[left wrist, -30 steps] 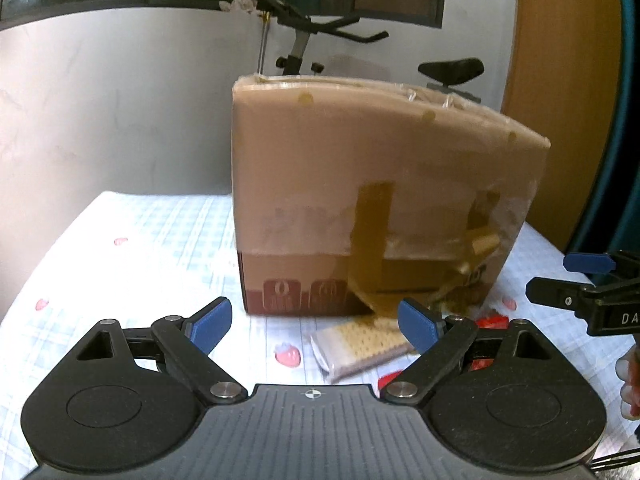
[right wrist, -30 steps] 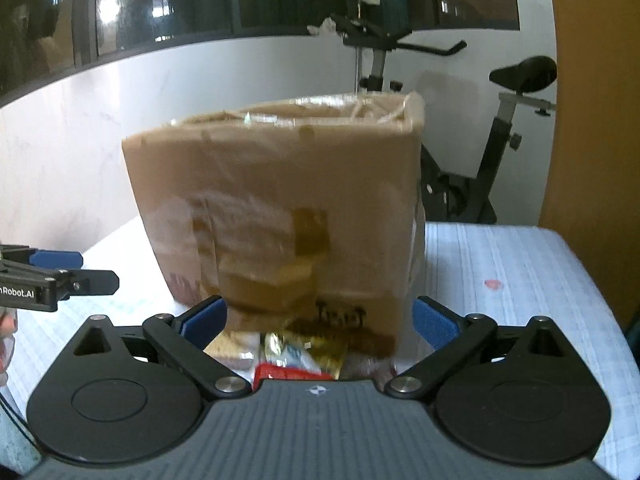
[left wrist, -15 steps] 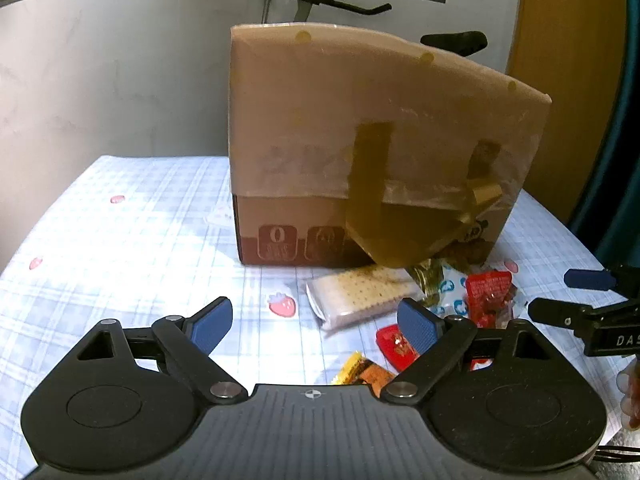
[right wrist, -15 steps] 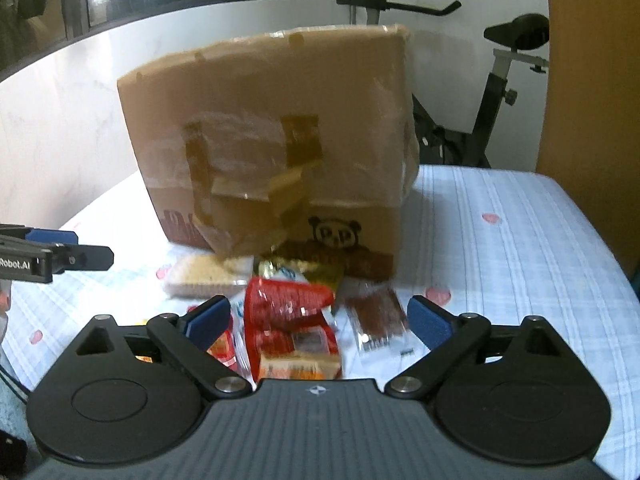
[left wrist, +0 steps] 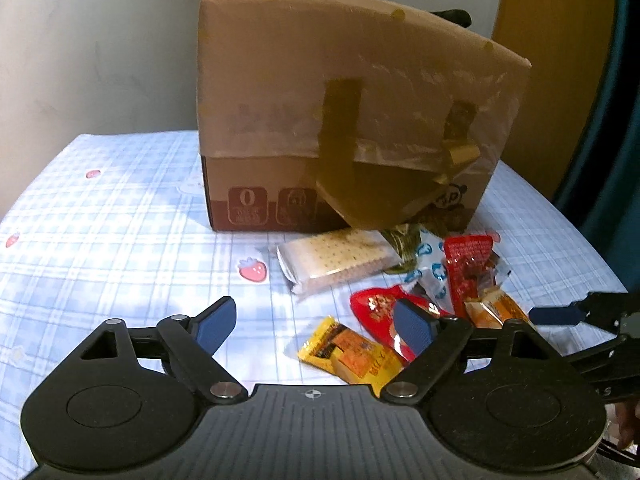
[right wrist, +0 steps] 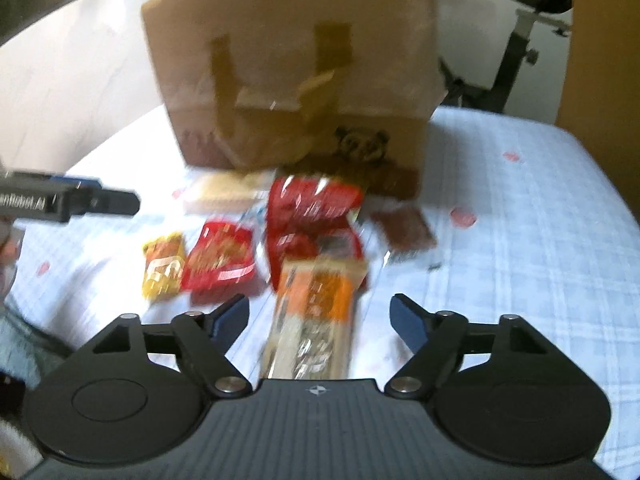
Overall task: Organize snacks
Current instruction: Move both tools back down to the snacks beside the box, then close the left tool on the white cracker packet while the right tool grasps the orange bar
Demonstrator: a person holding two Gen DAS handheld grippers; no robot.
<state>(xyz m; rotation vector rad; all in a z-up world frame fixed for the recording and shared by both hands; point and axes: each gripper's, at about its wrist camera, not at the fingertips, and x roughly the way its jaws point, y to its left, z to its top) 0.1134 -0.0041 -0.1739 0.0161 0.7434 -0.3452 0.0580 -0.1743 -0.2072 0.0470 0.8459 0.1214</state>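
One taped cardboard box (left wrist: 344, 120) stands far on the checked cloth (left wrist: 120, 240), about eight snack packets (right wrist: 316, 216) scattered near it. Both claws are closing on nothing: the left gripper (left wrist: 316, 326) above a yellow packet (left wrist: 352, 354), the right gripper (right wrist: 320, 318) straddling an orange bar (right wrist: 316, 312).

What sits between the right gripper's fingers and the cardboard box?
Right wrist view: an orange-and-cream snack pack, then red packets, before the cardboard box. The right gripper is closing, touching nothing.
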